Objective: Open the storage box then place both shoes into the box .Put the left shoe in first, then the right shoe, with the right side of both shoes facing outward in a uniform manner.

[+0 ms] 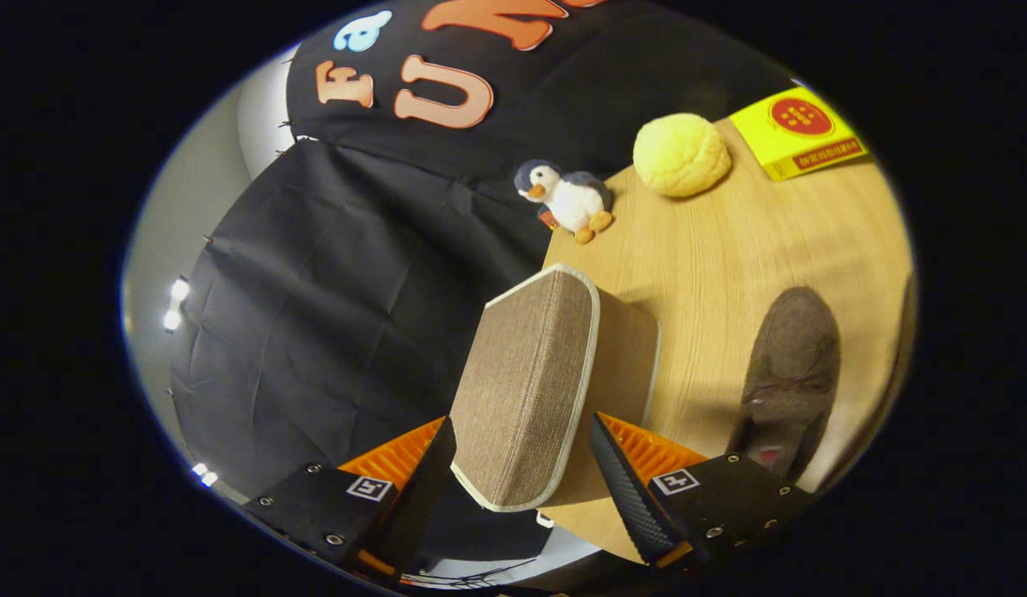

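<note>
Gripper (522, 452) tilted, with the table plane running steeply across the gripper view; its two fingers stand wide apart, one on each side of the storage box (537, 383). Fabric-covered lid panel of the box, brown weave with pale piping along the rim, sits between the fingers and reaches just ahead of them; the left finger tip is just beside the lid's left edge and the right finger tip just beside its right edge. Actual contact cannot be told on either side, so no firm hold is recorded. Lid appears raised and angled off the box body, whose plain tan side shows behind it to the right; the inside of the box is hidden. Box stands at the near left corner of the wooden table (729, 249). One shoe (787, 377), dark brown and suede-like, lies on the table to the right of the box, apart from it, beyond the right finger; which shoe of the pair it is cannot be told. Farther off, near the table's far left edge, a small plush penguin (567, 199) stands upright. Just right of the penguin, a round yellow bun-shaped object (682, 155) rests on the table. Far right, a flat yellow packet (800, 133) with a red round mark lies beside it. Black cloth wall (331, 315) hangs to the left of the table.
</note>
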`<act>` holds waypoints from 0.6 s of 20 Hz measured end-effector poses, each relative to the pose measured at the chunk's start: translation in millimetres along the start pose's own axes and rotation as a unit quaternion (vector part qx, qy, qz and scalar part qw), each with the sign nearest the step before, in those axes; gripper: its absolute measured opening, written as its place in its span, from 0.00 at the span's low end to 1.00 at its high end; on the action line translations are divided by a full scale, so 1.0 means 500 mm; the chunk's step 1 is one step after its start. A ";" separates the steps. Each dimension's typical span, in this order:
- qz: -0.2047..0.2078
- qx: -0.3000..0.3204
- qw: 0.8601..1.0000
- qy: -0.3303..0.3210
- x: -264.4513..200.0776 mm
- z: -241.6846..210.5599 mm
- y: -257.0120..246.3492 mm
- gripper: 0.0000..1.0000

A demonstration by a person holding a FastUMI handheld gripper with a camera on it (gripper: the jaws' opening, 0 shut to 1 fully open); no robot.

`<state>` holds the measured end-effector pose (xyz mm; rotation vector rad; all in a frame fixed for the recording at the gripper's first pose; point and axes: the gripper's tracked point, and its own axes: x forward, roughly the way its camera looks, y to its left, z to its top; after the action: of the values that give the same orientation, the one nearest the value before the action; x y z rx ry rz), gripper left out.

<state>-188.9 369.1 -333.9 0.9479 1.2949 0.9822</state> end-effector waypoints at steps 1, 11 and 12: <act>0.008 0.013 1.000 0.006 0.014 -0.008 -0.004 0.97; 0.079 0.064 0.995 0.020 0.116 -0.038 0.004 0.97; 0.080 0.066 0.994 0.022 0.116 -0.041 0.004 0.97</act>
<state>-207.8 425.1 -351.2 1.1506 1.3495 1.0550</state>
